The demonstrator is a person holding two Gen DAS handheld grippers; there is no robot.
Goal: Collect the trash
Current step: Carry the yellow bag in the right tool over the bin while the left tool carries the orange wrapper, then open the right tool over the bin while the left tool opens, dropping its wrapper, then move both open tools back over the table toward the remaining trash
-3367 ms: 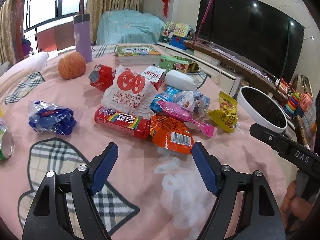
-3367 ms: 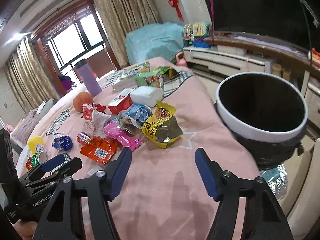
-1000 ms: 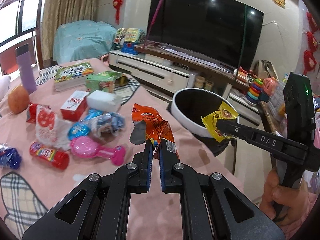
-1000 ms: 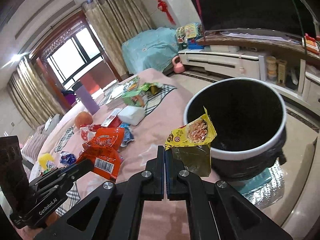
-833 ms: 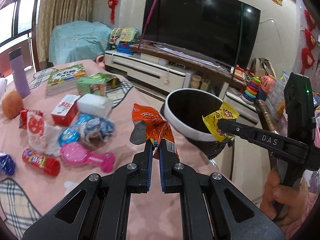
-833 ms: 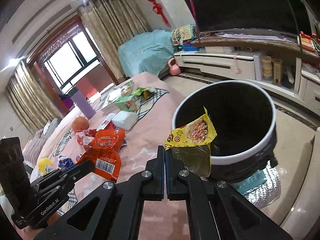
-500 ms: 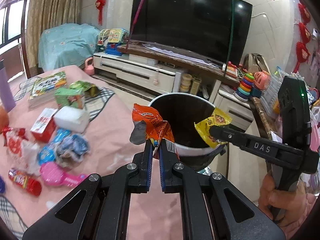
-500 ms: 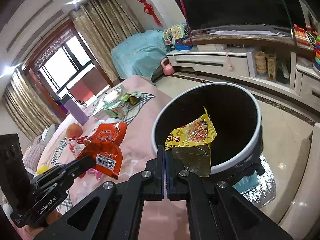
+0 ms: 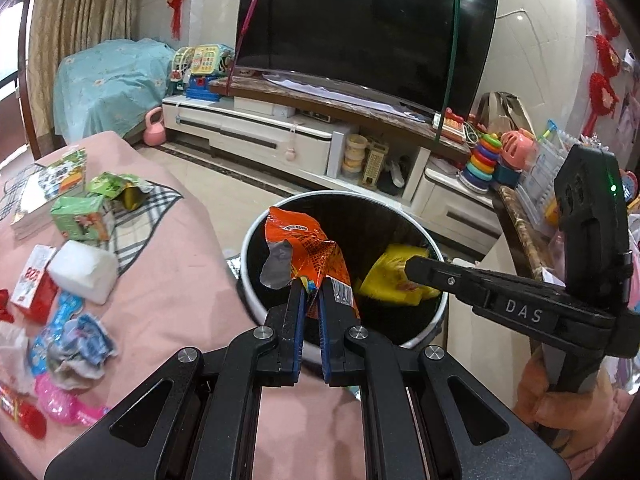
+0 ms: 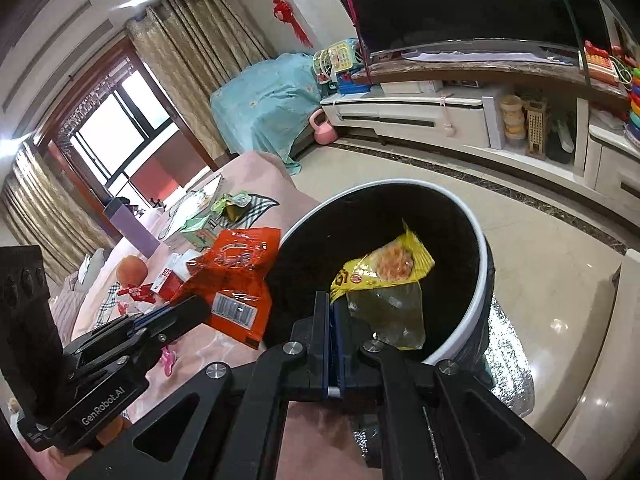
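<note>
orange wrapper (image 9: 308, 248) pinched in left gripper (image 9: 311, 300) jaws, over near rim of bin (image 9: 256, 236) | yellow wrapper (image 10: 384, 276) pinched in right gripper (image 10: 333, 312) jaws, above bin mouth | step: drop | advice: carry orange further past rim, then spread jaws

In the left wrist view, the bin (image 9: 256, 236) is placed at frame centre, right of the table (image 9: 180, 280). A wrapper (image 9: 308, 248) is held over its near rim, and a packet (image 9: 390, 280) over its right half, with the television (image 9: 360, 28) behind.
</note>
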